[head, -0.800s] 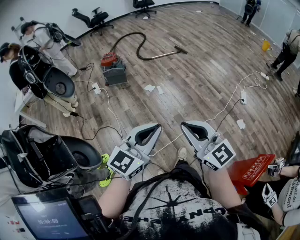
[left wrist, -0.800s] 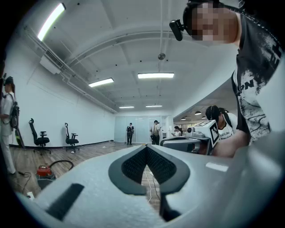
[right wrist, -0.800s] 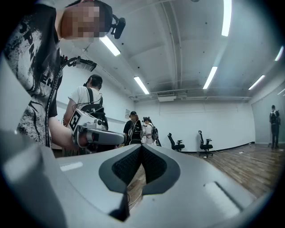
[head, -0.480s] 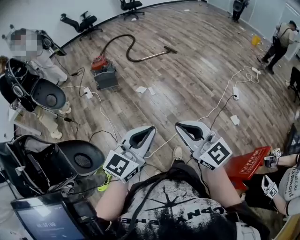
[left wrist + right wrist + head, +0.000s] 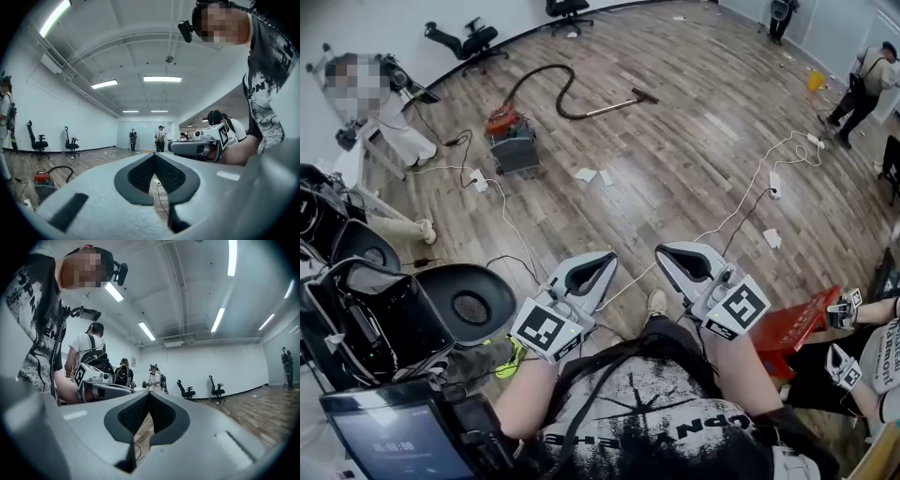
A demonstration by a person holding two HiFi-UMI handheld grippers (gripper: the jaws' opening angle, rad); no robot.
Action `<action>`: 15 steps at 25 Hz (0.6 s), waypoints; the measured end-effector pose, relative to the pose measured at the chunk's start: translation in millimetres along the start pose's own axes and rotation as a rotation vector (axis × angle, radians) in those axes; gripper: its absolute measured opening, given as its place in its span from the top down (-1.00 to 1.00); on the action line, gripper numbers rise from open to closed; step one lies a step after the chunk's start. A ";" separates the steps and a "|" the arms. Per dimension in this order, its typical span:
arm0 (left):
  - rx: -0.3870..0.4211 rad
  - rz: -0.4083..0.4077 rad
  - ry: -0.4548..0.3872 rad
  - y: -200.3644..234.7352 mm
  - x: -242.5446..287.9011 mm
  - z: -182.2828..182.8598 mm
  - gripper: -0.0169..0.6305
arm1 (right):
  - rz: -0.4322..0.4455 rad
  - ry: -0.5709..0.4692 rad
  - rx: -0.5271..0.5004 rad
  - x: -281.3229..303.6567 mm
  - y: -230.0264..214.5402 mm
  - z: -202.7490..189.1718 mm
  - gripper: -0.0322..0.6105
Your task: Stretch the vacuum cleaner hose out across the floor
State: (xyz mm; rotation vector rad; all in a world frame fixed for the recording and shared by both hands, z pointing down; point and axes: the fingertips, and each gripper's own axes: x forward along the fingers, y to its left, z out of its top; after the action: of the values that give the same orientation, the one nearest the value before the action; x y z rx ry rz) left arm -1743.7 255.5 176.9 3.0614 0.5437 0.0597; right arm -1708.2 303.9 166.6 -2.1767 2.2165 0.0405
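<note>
The vacuum cleaner [image 5: 513, 142], grey with a red top, stands far off on the wood floor. Its black hose [image 5: 546, 86] curves in a loop to a metal wand and nozzle [image 5: 643, 96]. The left gripper view shows the cleaner [image 5: 42, 178] and hose [image 5: 62, 168] small at the lower left. My left gripper [image 5: 608, 256] and right gripper [image 5: 662, 250] are held level side by side in front of my chest, far from the cleaner. Both are shut with nothing between the pads. The same holds up close for the left gripper [image 5: 153, 155] and the right gripper [image 5: 149, 393].
White power cables and strips [image 5: 772, 182] snake across the floor between me and the cleaner, with paper scraps [image 5: 586, 174]. Black chairs and gear [image 5: 469, 302] crowd my left, and a red box [image 5: 797, 324] lies at my right. People stand at the far right [image 5: 862, 82].
Both grippers stay shut and side by side. The head view has shifted a little, and the people and black seat at the left have changed place.
</note>
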 end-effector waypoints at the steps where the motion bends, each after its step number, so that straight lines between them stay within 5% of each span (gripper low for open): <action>1: 0.000 -0.002 0.002 -0.8 0.3 -0.5 0.94 | 0.000 -0.013 -0.001 -1.6 0.6 2.1 0.88; 15: -0.006 -0.041 0.034 8.9 25.7 -13.7 0.94 | 0.053 -0.028 -0.008 2.9 -19.2 -2.0 0.88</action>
State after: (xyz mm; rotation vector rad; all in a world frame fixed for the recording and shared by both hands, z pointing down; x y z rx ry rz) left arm -1717.1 256.4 191.8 3.0477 0.6071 0.1127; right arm -1689.1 300.5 168.5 -2.1078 2.2623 0.0803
